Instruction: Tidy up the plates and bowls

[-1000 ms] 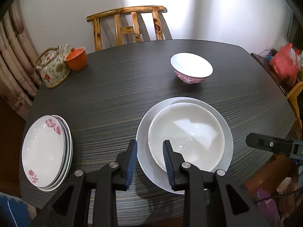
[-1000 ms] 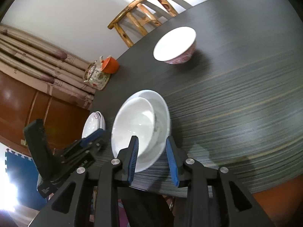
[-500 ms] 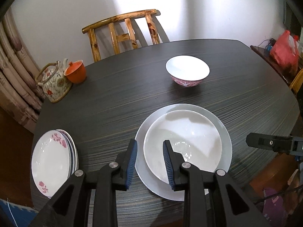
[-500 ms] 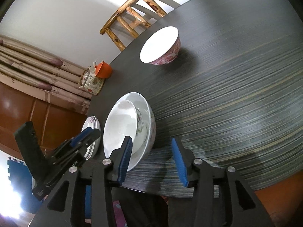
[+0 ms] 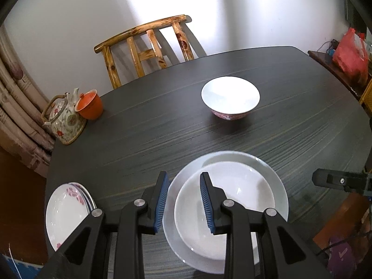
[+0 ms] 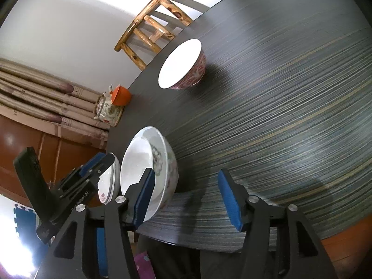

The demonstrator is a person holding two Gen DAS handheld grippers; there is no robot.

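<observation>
Two nested white bowls (image 5: pixel 234 200) sit at the table's near edge; the inner one (image 5: pixel 223 211) lies in the larger. They also show in the right wrist view (image 6: pixel 148 162). My left gripper (image 5: pixel 183 204) is open and empty above the bowls' near left rim. My right gripper (image 6: pixel 186 200) is wide open and empty just right of the bowls. A pink-patterned bowl (image 5: pixel 230 97) stands farther back, also in the right wrist view (image 6: pixel 183 65). A stack of flowered plates (image 5: pixel 67 214) sits at the near left edge.
A floral teapot (image 5: pixel 65 118) and an orange cup (image 5: pixel 89 104) stand at the table's far left. A wooden chair (image 5: pixel 148 48) is behind the dark table (image 5: pixel 162 125). A red bag (image 5: pixel 351 55) lies on a side shelf at right.
My right gripper has opened wide and drawn back to the right of the nested bowls. My left gripper has pulled back and tilted up; its jaws have opened slightly.
</observation>
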